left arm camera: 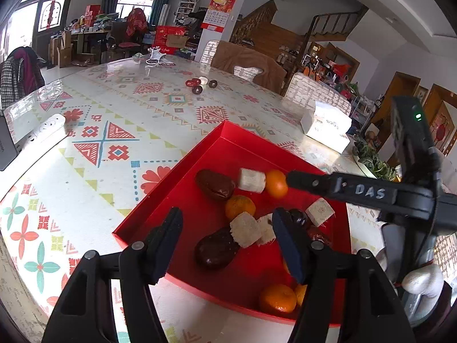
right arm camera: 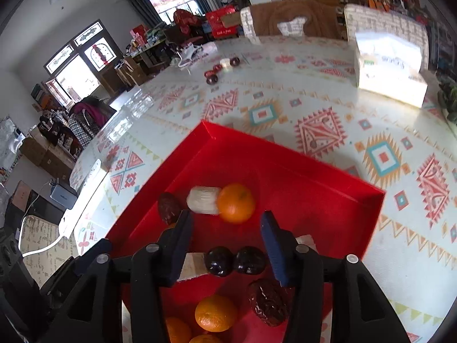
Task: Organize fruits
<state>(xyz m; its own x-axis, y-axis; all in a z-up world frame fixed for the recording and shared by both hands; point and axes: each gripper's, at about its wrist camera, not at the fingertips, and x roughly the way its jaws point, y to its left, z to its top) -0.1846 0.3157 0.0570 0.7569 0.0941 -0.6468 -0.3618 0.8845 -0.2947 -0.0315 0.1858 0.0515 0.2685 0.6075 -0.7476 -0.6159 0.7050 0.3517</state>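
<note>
A red tray on the patterned table holds several tangerines, dark dates and pale sugarcane chunks. My left gripper is open and empty above the tray's near part, over a date and a cane chunk. My right gripper is open and empty above two dark round fruits. In the left wrist view a finger of the right gripper reaches in from the right, with its tip next to a tangerine.
More dark and red fruits with a pale piece lie far across the table. A white tissue box stands at the right. A white power strip lies at the left edge. Chairs stand behind the table.
</note>
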